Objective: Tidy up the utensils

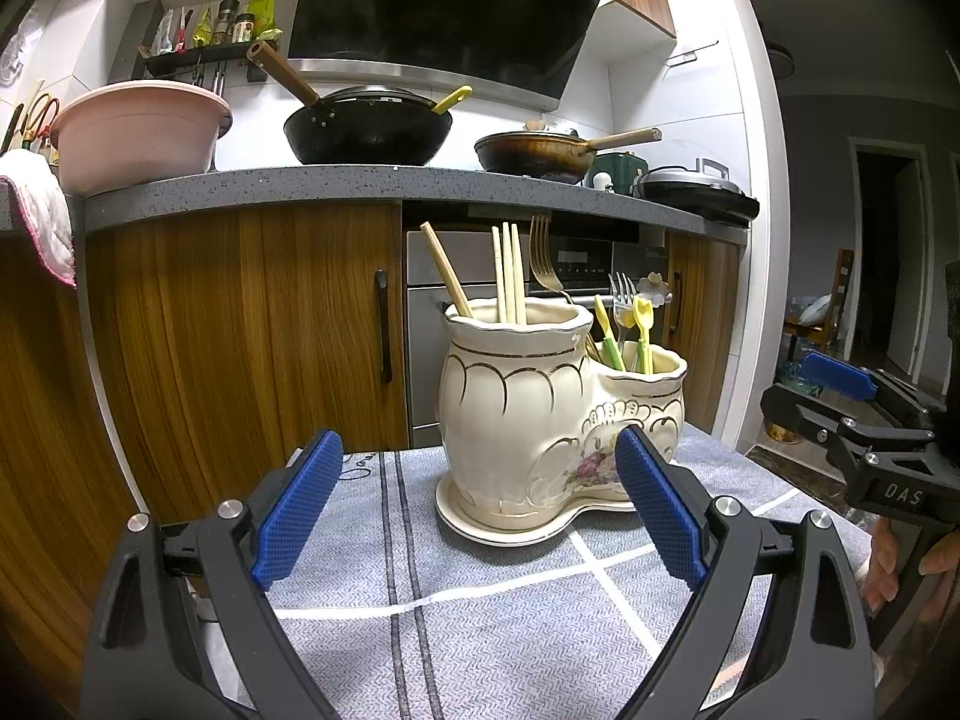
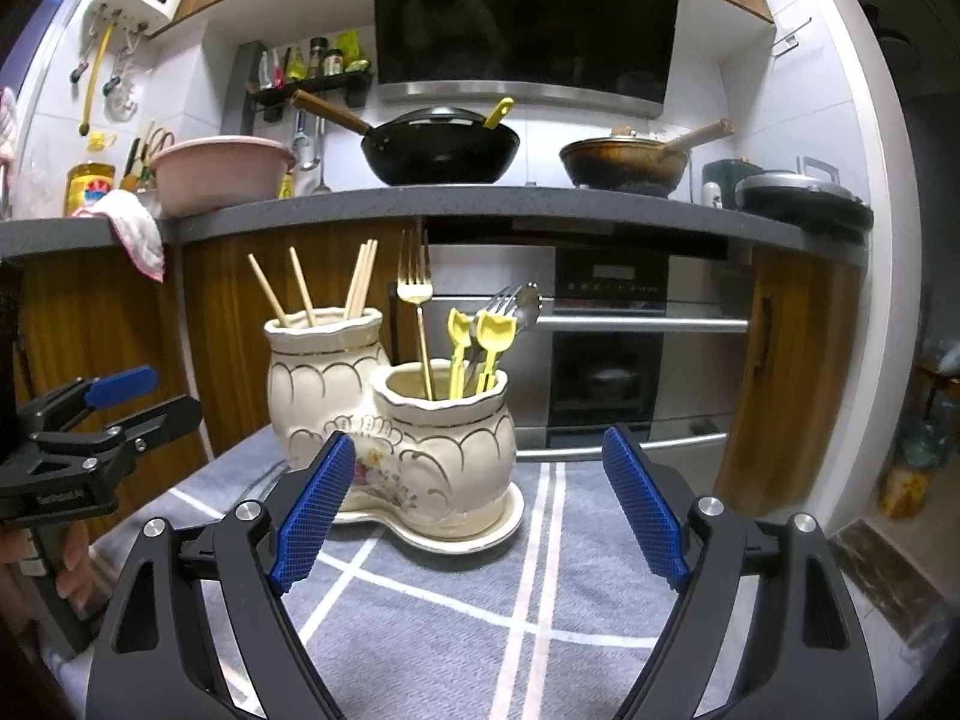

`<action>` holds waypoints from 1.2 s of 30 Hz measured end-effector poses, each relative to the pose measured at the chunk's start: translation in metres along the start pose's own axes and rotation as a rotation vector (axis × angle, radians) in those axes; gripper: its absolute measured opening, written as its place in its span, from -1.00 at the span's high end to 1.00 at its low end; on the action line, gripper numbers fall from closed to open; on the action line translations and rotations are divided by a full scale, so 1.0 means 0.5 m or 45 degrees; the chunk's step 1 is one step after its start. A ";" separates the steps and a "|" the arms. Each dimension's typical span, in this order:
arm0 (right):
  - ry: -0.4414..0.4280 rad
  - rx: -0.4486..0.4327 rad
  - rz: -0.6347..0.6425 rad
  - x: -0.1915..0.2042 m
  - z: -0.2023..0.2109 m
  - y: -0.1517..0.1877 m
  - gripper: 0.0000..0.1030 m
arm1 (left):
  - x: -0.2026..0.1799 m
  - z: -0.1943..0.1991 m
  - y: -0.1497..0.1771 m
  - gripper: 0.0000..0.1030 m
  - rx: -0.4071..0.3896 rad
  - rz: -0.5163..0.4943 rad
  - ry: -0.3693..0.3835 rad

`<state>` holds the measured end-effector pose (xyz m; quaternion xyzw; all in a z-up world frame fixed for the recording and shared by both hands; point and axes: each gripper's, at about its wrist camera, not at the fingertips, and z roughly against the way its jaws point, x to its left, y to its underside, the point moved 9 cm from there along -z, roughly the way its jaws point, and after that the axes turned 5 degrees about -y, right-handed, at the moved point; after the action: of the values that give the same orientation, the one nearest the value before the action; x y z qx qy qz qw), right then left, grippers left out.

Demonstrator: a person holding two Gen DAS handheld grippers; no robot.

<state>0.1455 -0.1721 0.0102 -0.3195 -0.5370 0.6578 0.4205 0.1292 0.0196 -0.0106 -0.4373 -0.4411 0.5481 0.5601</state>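
Observation:
A cream ceramic double-pot utensil holder (image 1: 528,414) (image 2: 384,420) stands on its saucer on a grey checked cloth (image 1: 480,600) (image 2: 480,570). Its taller pot holds several chopsticks (image 1: 509,276) (image 2: 360,279). Its lower pot holds a gold fork (image 1: 543,261) (image 2: 414,276), a silver fork (image 2: 501,300) and yellow-green plastic utensils (image 1: 642,324) (image 2: 495,336). My left gripper (image 1: 474,492) is open and empty just in front of the holder. My right gripper (image 2: 474,498) is open and empty, also in front of it. Each gripper shows at the other view's edge (image 1: 840,396) (image 2: 120,396).
Behind the cloth-covered table stand wooden cabinets (image 1: 240,330) and an oven (image 2: 612,348) under a grey counter (image 1: 360,186). On the counter are a pink basin (image 1: 138,132), a black wok (image 1: 366,132), a brown pan (image 1: 534,156) and a pink-edged towel (image 1: 42,210).

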 end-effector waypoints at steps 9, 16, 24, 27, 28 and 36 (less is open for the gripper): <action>0.001 0.003 -0.001 -0.002 -0.003 0.000 -0.64 | 0.002 0.002 -0.001 -0.77 -0.003 0.001 -0.004; 0.000 0.001 0.000 -0.002 -0.003 0.000 -0.64 | 0.005 0.000 -0.001 -0.76 -0.001 0.002 -0.012; 0.002 0.002 -0.001 0.001 -0.003 0.001 -0.64 | 0.003 0.002 -0.002 -0.76 -0.007 -0.007 0.004; 0.002 0.002 0.000 -0.001 -0.004 0.000 -0.64 | 0.004 -0.001 0.000 -0.76 0.002 -0.005 -0.003; 0.002 0.001 0.000 0.000 -0.003 0.000 -0.64 | 0.004 -0.002 0.001 -0.76 0.006 -0.005 -0.007; 0.002 0.003 -0.001 -0.002 -0.004 0.001 -0.64 | -0.001 -0.002 0.003 -0.77 0.012 -0.016 -0.013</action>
<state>0.1478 -0.1720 0.0094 -0.3192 -0.5362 0.6580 0.4215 0.1299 0.0189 -0.0121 -0.4291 -0.4443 0.5489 0.5632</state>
